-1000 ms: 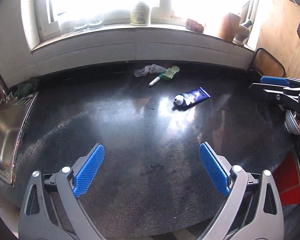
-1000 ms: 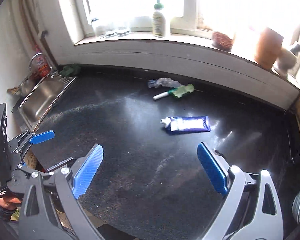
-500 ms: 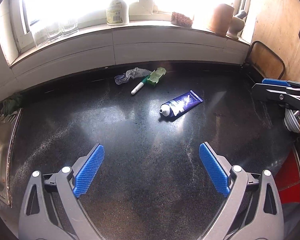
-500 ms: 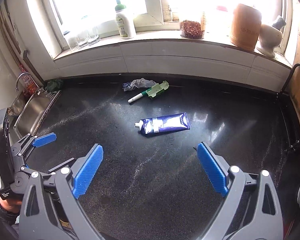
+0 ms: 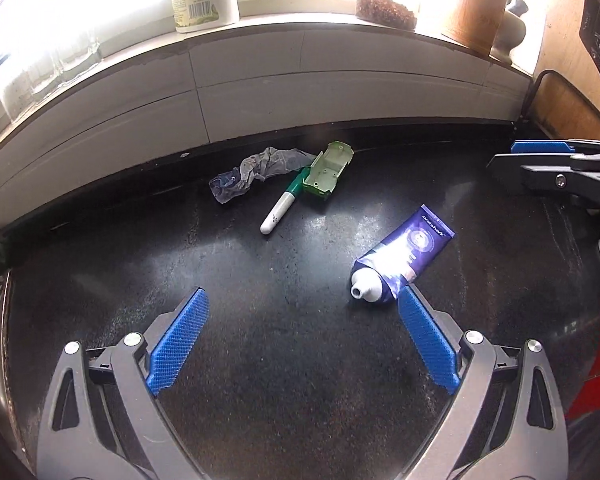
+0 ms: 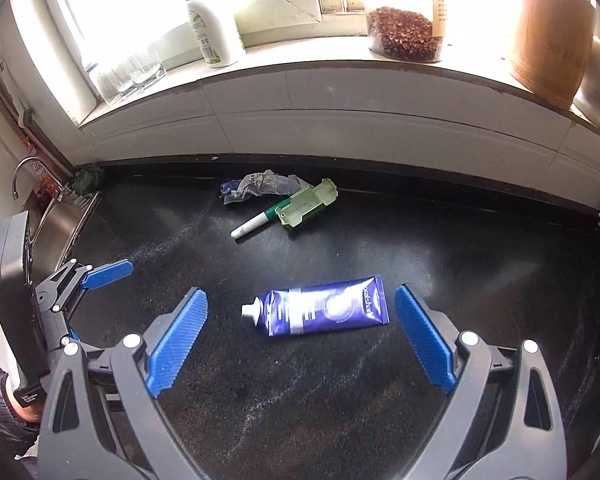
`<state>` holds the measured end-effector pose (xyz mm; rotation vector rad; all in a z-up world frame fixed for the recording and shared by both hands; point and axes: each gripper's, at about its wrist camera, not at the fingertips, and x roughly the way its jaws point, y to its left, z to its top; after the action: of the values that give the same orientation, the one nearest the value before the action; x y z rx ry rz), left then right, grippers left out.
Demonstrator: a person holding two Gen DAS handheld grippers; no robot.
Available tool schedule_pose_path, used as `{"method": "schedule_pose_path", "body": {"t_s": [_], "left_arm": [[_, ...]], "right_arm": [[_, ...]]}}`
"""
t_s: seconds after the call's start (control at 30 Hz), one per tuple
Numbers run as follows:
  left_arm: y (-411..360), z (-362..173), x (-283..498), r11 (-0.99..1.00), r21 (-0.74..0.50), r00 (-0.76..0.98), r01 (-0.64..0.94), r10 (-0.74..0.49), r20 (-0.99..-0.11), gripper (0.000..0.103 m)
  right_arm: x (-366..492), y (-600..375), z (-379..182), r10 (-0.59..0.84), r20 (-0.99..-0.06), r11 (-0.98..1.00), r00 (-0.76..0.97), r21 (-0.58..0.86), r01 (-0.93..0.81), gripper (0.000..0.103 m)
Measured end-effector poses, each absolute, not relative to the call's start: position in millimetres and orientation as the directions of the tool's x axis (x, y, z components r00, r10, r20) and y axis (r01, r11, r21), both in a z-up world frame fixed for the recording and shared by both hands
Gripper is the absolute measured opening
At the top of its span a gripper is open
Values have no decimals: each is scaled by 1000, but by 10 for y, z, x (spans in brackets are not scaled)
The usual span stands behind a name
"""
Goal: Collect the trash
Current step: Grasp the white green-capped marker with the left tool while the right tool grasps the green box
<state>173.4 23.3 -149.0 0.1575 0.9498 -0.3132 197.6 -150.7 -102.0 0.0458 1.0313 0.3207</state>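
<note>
Trash lies on the black worktop (image 6: pixel 440 240): a blue toothpaste tube (image 6: pixel 320 312) between the spread fingers of the right hand-held gripper (image 6: pixel 300 320); farther off, a crumpled wrapper (image 6: pixel 260 184), marker (image 6: pixel 256 224) and green plastic case (image 6: pixel 306 204). Left hand-held gripper (image 5: pixel 300 320) is spread too, empty.

I see a dark speckled countertop (image 6: pixel 340 400). On it lies a blue tube (image 6: pixel 324 312) on its side; farther back, near the wall, a crumpled wrapper (image 6: pixel 260 186), a green-and-white marker (image 6: pixel 256 222) and a green plastic case (image 6: pixel 306 208) cluster together.
</note>
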Motion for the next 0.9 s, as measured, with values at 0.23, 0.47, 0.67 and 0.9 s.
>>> {"method": "schedule_pose_path", "body": {"t_s": [0.23,0.47,0.67,0.9], "left_arm": [[139,-1886,2445,931,3,506,364,-196,-840,93],[81,-2227,2958,923,-34,467,384,-226,-855,92],[17,-2371,3082,907,-7,475,422,-227,-850,84],[9,-2347,3127,923,-1,506,384,-212,-836,43]], "right_arm": [[2759,-1393,-1497,277,-874,954,399,201,-223,83],[3266,-1241,-1976,269,-908,956,321,212,-203,72],[3371,-1193,-2172,258,-921,958,291,206,-197,50],[3352,-1230,-2119,265,-915,957,303,212,-196,5]]}}
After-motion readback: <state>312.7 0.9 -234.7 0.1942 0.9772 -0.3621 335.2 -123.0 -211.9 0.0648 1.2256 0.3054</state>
